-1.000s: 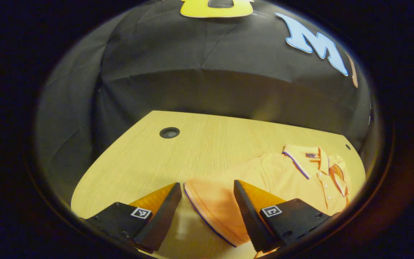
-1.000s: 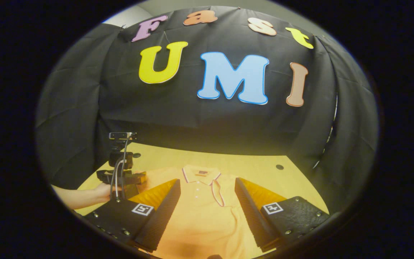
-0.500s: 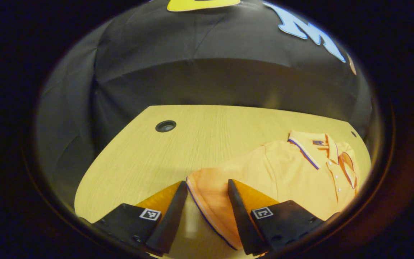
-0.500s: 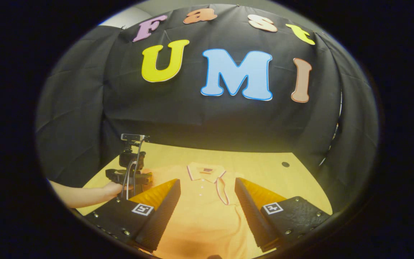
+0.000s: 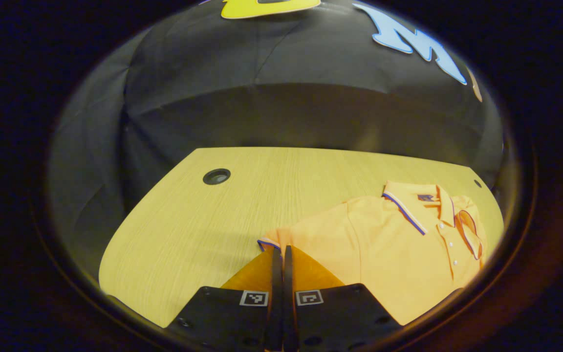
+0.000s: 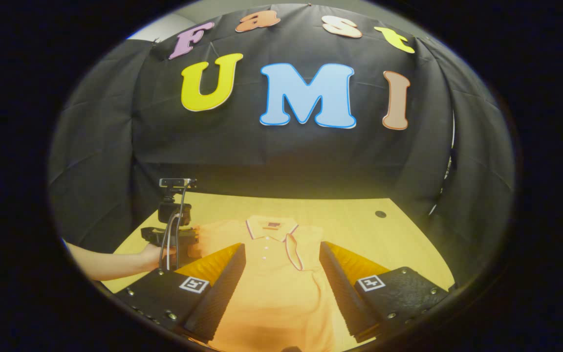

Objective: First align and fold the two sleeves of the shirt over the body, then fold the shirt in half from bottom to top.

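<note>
The shirt (image 5: 399,244) runs out of the left gripper view at its lower right, so its hem and far sleeve are cut off. The near sleeve's cuff (image 5: 268,243) vanishes behind the left gripper (image 5: 282,252), whose fingers meet there; whether cloth lies between them is hidden. In the right gripper view, the shirt's lower body passes under the right gripper (image 6: 282,254) and off the bottom edge. Left of the shirt, a hand (image 6: 152,254) is cut at the forearm.

You face a black cloth wall (image 6: 281,156) (creased, draped) behind a light wooden table (image 5: 203,215) with a round cable hole (image 5: 216,176) near its far edge.
</note>
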{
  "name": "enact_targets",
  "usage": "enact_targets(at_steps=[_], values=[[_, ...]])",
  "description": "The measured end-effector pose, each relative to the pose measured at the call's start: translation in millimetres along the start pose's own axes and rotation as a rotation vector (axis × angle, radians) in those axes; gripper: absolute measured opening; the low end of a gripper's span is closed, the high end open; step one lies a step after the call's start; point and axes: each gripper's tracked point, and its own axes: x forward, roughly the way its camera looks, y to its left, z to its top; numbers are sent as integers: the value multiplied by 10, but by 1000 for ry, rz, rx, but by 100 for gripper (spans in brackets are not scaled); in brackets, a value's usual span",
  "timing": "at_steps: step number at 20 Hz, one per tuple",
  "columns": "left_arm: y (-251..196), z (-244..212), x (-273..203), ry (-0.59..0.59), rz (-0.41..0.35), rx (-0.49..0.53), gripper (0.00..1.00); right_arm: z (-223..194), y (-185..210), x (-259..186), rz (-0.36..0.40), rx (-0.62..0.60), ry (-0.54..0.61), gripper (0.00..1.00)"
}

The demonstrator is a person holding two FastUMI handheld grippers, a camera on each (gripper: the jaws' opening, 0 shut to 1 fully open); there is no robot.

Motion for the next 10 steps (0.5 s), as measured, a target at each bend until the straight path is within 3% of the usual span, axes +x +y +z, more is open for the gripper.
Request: enact_targets(at_steps=[10], values=[[-568, 482, -331, -112, -87, 80, 7, -86, -101, -34, 5, 20, 7, 95]])
